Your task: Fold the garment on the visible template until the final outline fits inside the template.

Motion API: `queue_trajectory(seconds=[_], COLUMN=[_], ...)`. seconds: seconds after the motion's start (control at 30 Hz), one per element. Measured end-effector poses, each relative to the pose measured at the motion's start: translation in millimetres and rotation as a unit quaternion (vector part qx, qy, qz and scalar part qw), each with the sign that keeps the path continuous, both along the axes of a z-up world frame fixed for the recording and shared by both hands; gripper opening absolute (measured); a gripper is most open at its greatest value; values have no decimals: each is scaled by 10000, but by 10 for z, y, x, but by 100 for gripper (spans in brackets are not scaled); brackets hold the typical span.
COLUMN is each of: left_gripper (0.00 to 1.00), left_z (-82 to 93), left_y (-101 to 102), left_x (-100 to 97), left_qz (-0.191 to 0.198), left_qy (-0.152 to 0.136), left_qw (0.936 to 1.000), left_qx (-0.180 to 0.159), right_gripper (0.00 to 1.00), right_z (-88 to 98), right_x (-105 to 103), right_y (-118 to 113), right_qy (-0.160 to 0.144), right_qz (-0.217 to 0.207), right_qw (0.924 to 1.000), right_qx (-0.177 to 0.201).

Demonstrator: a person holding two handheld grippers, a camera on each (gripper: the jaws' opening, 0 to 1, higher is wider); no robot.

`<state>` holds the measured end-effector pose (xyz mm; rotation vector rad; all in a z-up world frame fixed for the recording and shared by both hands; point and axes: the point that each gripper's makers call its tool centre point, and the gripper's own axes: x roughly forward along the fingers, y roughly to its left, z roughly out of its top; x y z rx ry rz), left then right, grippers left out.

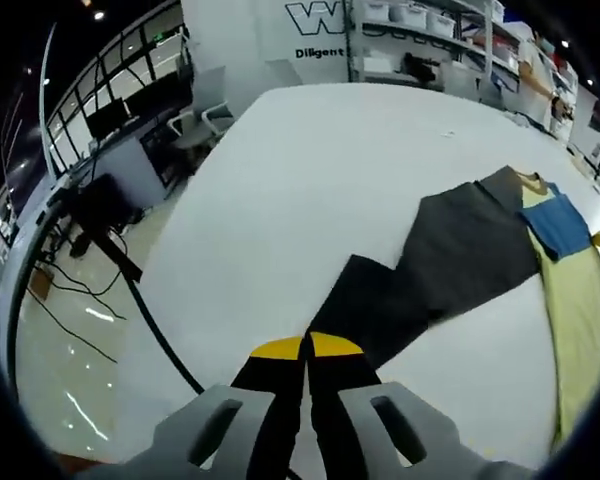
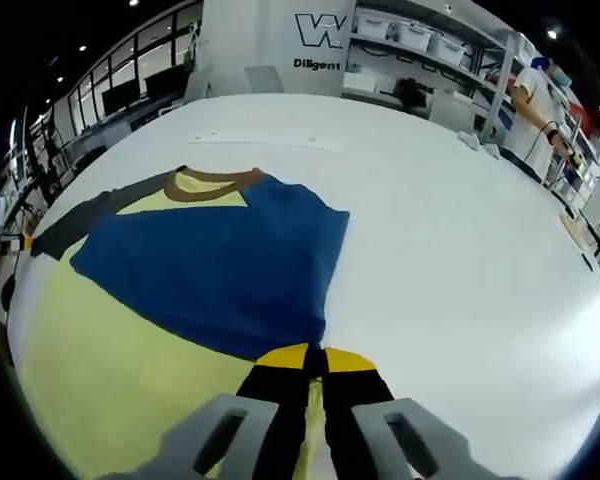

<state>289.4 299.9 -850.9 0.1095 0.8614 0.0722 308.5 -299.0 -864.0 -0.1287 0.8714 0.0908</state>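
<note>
A garment lies flat on the white table point(image 1: 310, 170). It has a pale yellow body point(image 2: 110, 370), a blue panel point(image 2: 220, 260), a brown collar point(image 2: 215, 180) and dark grey sleeves. In the left gripper view one dark sleeve point(image 1: 450, 250) stretches from the body point(image 1: 580, 300) down to my left gripper point(image 1: 307, 347), whose yellow-tipped jaws are shut on the sleeve's end. In the right gripper view my right gripper point(image 2: 315, 358) is shut on the garment's edge, where the blue panel meets the yellow cloth. The other dark sleeve point(image 2: 80, 220) lies at the far left.
The table's left edge drops to a glossy floor with black cables point(image 1: 130, 290) and a desk with monitors point(image 1: 130, 110). Shelves with bins point(image 2: 420, 60) stand behind the table, and a person point(image 2: 535, 90) stands at the back right. Bare white table point(image 2: 460, 260) lies right of the garment.
</note>
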Motion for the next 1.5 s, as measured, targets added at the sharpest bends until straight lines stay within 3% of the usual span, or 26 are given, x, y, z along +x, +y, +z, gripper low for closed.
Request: queue_trajectory(seconds=[0.23,0.27,0.37,0.4,0.5,0.57,0.63,0.73,0.77,0.9,1.0,1.23,1.37,1.5], left_gripper=[1,1,1,1,6,13,20,30,31,22,21,11,2,2], left_z=[53,65,42,33,89,188,242,209,167,22,-55,-43,-44,-36], left_y=[293,289,298,286,197,96,-20,-111,-103,-60,-29,42,55,74], left_x=[-25,-43,-86,-117,-96,37,159,334,351,434,473,492,518,564], left_qz=[448,502,565,534,255,30,-225,-668,-583,-569,-531,-426,-507,-442], left_qy=[-134,-164,-73,17,-67,-426,-580,-479,-362,-110,-37,-52,-67,-112], left_qw=[9987,9986,9983,9985,9996,9991,9976,9965,9975,9981,9981,9985,9986,9989], left_qx=[190,68,110,134,122,-79,-289,-158,-194,-202,-326,-341,-165,-100], right_gripper=[0,0,0,0,0,0,0,0,0,0,0,0,0,0], right_z=[3,3,4,5,6,6,6,4,4,2,1,-2,-1,-1], right_x=[-3,-4,-5,-6,-2,-1,-1,0,0,2,2,5,5,7], right_y=[3,4,6,7,8,8,8,9,10,10,10,14,20,20], right_qy=[34,37,37,42,57,67,67,65,64,54,56,67,56,51], right_qz=[-67,-72,-84,-77,-48,-58,-61,-56,-49,-31,-28,4,10,-9], right_qw=[10000,9999,9999,9999,10000,10000,10000,10000,10000,10000,9999,9999,10000,10000], right_qx=[60,65,73,62,24,25,30,51,52,68,99,85,67,74])
